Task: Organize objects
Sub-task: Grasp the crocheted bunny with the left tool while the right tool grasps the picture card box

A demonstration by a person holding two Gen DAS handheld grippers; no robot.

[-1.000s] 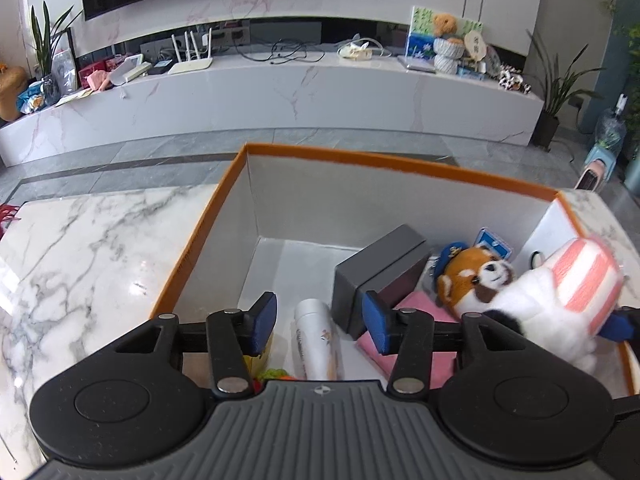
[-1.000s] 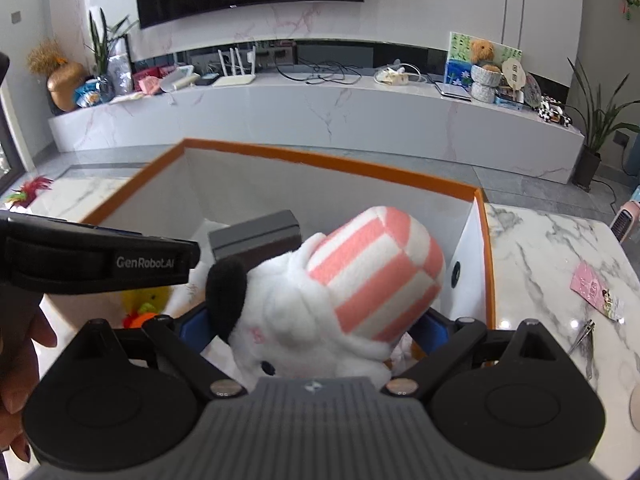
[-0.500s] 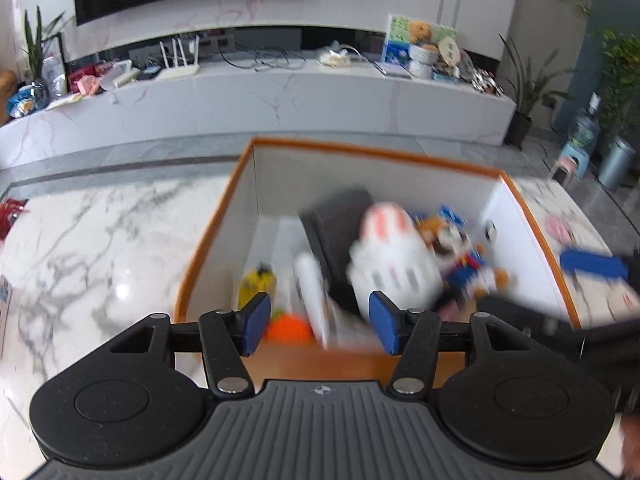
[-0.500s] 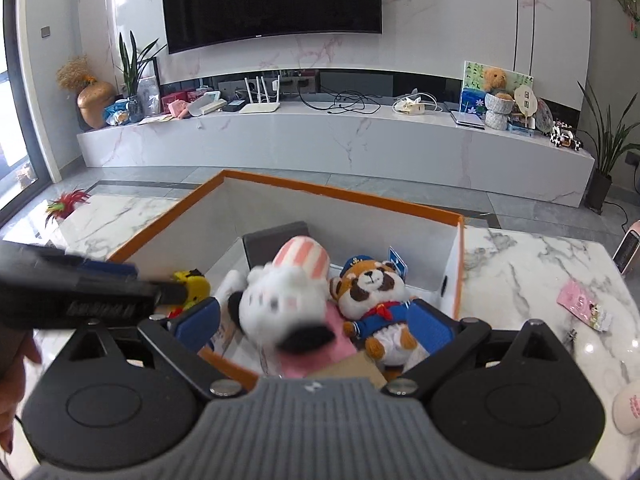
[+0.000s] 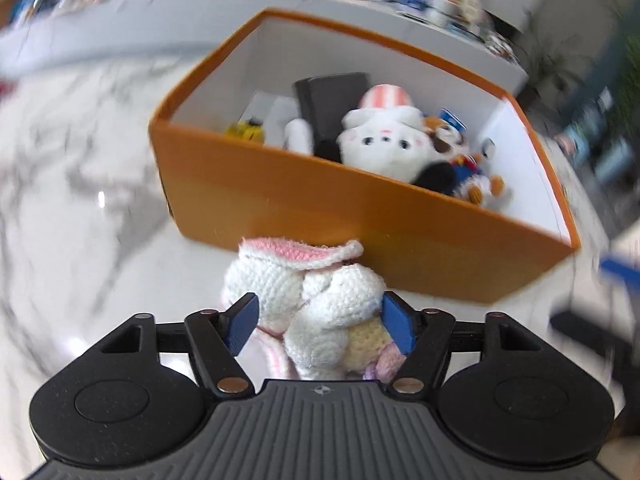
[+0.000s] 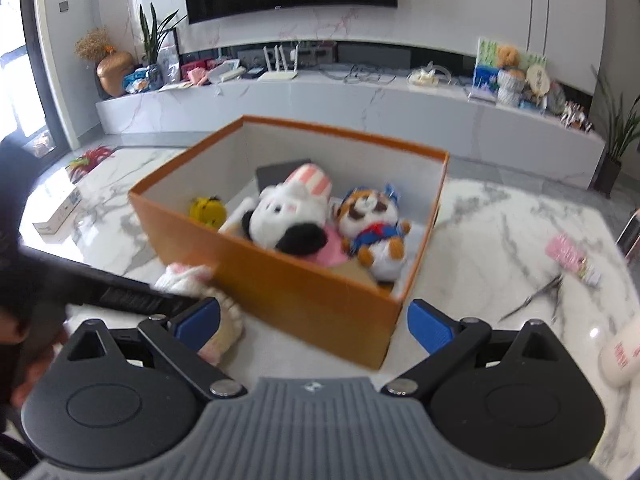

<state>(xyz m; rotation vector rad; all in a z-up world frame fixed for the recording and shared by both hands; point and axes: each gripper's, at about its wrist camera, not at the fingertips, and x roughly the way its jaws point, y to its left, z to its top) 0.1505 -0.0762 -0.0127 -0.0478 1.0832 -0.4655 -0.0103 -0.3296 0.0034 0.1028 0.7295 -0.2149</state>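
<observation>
Marble table (image 6: 500,240): open room lower right of right view, scissors (image 6: 532,300) and bottle (image 6: 620,354) there.
Box (image 5: 320,200) mid-frame, open top, rim above toy; free floor at its right end.
Crochet toy (image 5: 316,292) on table, lower centre of left view, touching box wall. Soft, light, squashy; grip mid-body.
Left gripper (image 5: 318,316): fingers apart, flanking toy, contact unclear.
Right gripper (image 6: 314,322): fingers wide, empty.

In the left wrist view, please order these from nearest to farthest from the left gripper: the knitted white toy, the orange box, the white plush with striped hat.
1. Knitted white toy, between the left gripper fingers.
2. Orange cardboard box, near wall just beyond.
3. White plush with pink-striped hat, inside the box.
</observation>
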